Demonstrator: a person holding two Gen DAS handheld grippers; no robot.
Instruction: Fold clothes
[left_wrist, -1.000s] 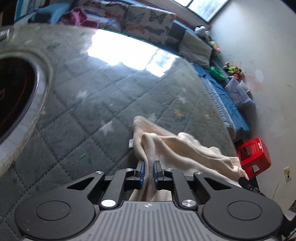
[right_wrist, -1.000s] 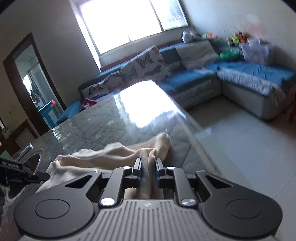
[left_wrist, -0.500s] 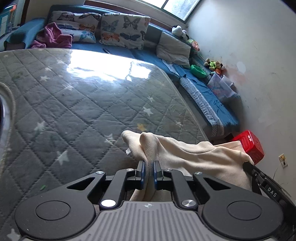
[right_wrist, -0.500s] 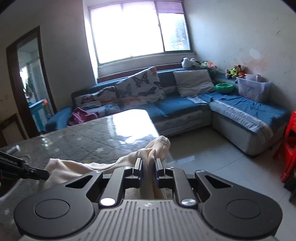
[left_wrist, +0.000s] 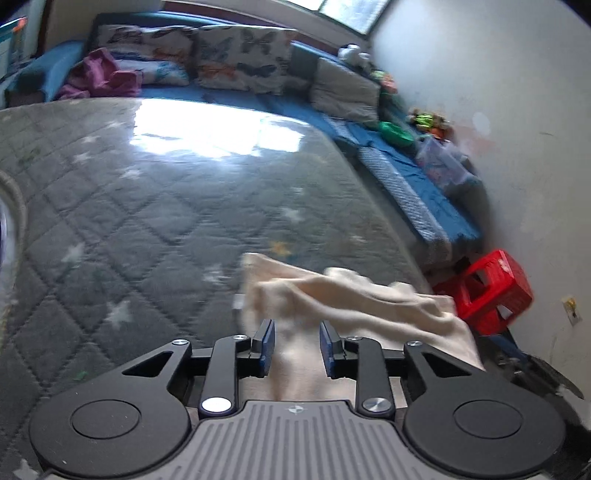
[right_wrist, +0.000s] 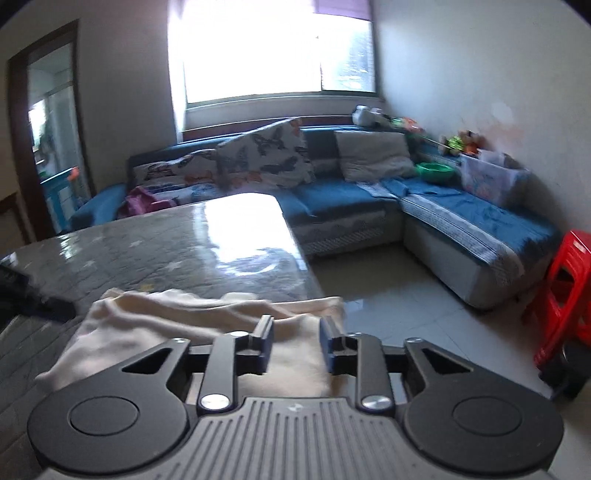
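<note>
A cream garment (left_wrist: 354, 295) lies bunched on the grey quilted table (left_wrist: 155, 206) near its right front corner. My left gripper (left_wrist: 295, 345) is open, its blue pads apart on either side of the cloth beneath them. In the right wrist view the same garment (right_wrist: 177, 317) lies along the table's near edge. My right gripper (right_wrist: 295, 347) is open too, with cloth lying between and under its fingers. Part of the other gripper (right_wrist: 22, 295) shows dark at the left.
A blue corner sofa (right_wrist: 461, 218) with butterfly cushions (right_wrist: 266, 158) runs along the far and right walls. A red plastic stool (right_wrist: 569, 288) stands on the tiled floor right of the table; it also shows in the left wrist view (left_wrist: 491, 288).
Both grippers were shut on the cream garment and have opened, letting it go. The garment has dropped flatter onto the table.
</note>
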